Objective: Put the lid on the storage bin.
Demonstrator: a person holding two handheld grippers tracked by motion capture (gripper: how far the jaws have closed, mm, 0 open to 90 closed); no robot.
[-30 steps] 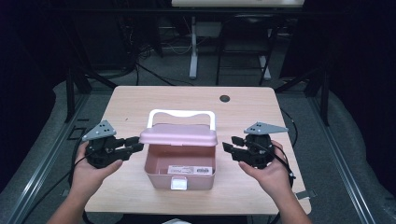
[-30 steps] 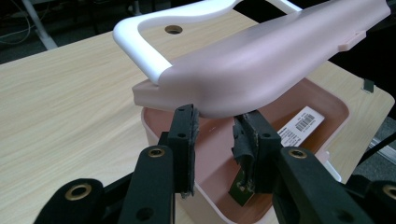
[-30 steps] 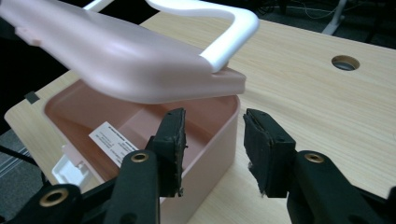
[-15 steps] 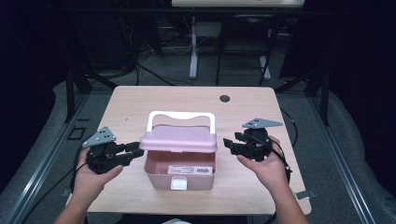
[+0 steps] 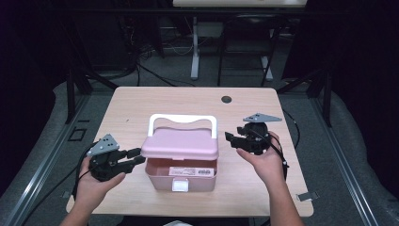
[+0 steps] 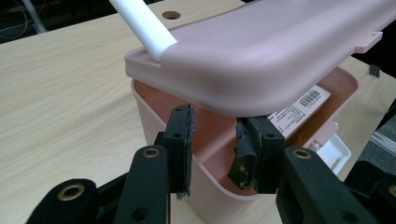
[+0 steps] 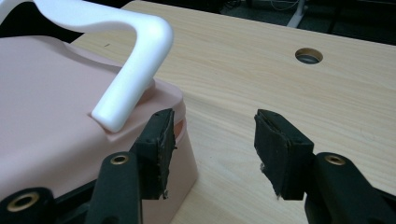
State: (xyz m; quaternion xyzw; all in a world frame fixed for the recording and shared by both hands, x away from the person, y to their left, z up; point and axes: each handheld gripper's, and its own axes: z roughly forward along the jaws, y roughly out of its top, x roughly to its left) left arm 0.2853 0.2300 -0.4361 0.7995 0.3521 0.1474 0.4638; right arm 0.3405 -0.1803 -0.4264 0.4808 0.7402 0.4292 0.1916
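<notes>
A pink plastic storage box (image 5: 181, 170) with a white carry handle (image 5: 182, 120) sits near the front edge of a light wooden table (image 5: 141, 101). Its pink lid (image 5: 181, 143) is raised at the front, showing the inside. The left gripper (image 5: 135, 157) is at the box's left side, jaws parted around the box's wall under the lid. The right gripper (image 5: 230, 140), just right of the lid, has just been opening, with nothing between its jaws.

Matt pink plastic box (image 5: 181, 175) with a smooth white plastic handle (image 5: 182, 120) on a pale wood-grain table (image 5: 141, 103).
</notes>
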